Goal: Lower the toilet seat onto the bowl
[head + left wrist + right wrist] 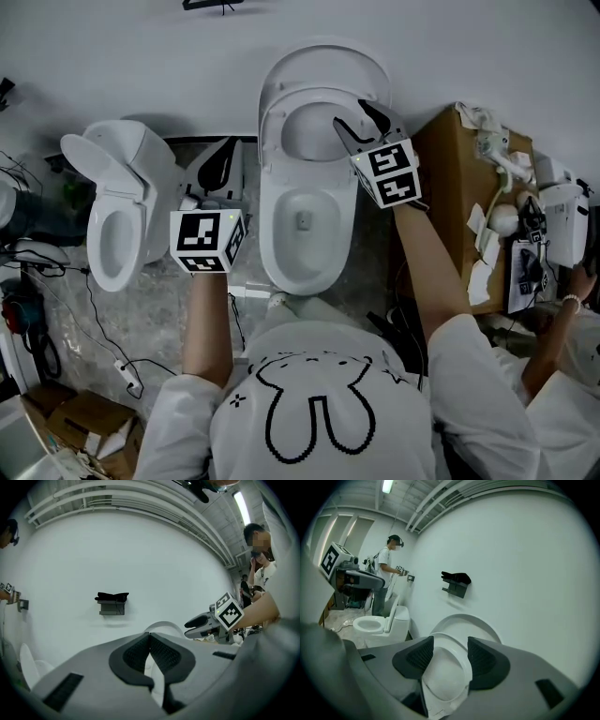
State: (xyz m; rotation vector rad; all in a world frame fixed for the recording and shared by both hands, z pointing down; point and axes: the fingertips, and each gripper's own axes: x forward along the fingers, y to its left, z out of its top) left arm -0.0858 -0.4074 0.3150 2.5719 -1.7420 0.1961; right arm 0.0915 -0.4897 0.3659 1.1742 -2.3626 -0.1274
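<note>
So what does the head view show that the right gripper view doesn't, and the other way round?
Only the head view: the inside of the bowl, a cardboard box beside it, and cables on the floor.

Only the right gripper view: a black bracket on the wall, a ceiling lamp, and a person standing far off.

Both: the raised seat, the second toilet and the left gripper.
</note>
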